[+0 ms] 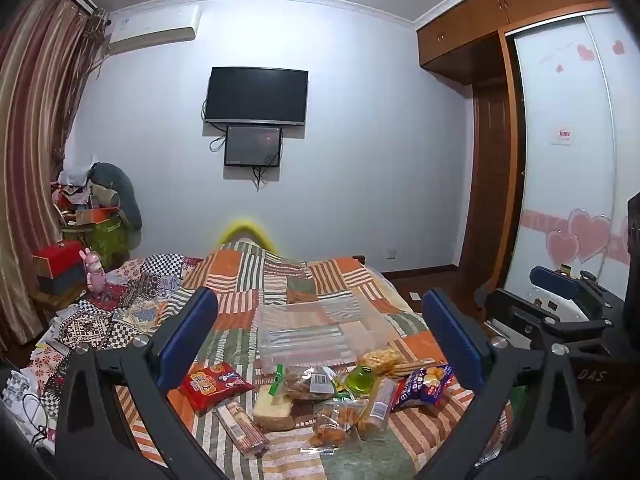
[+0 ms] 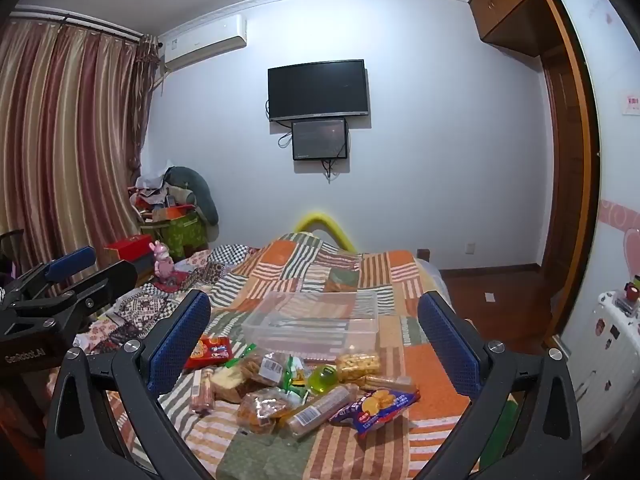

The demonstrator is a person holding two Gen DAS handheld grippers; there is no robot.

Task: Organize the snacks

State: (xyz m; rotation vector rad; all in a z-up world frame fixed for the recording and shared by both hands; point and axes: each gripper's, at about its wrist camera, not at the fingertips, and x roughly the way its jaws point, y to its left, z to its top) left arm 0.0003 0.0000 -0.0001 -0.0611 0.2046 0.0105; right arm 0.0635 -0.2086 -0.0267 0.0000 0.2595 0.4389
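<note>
A pile of packaged snacks lies on the patchwork bedspread (image 1: pixel 280 276). It holds a red packet (image 1: pixel 216 386), a blue packet (image 1: pixel 424 386), a green jelly cup (image 1: pixel 362 378) and a wrapped cake (image 1: pixel 274 404). A clear plastic box (image 1: pixel 316 332) stands just behind the pile; it also shows in the right wrist view (image 2: pixel 316 324). My left gripper (image 1: pixel 326 344) is open and empty above the pile. My right gripper (image 2: pixel 316 340) is open and empty too, with the blue packet (image 2: pixel 376 404) and red packet (image 2: pixel 210 350) between its fingers' span.
A heap of boxes and bags (image 1: pixel 92 216) and a pink toy (image 1: pixel 94 272) are at the left by the curtain (image 2: pixel 60 140). A wardrobe (image 1: pixel 560 160) stands at the right. A wall TV (image 1: pixel 256 96) hangs ahead. The bed's right edge drops to wooden floor (image 2: pixel 496 292).
</note>
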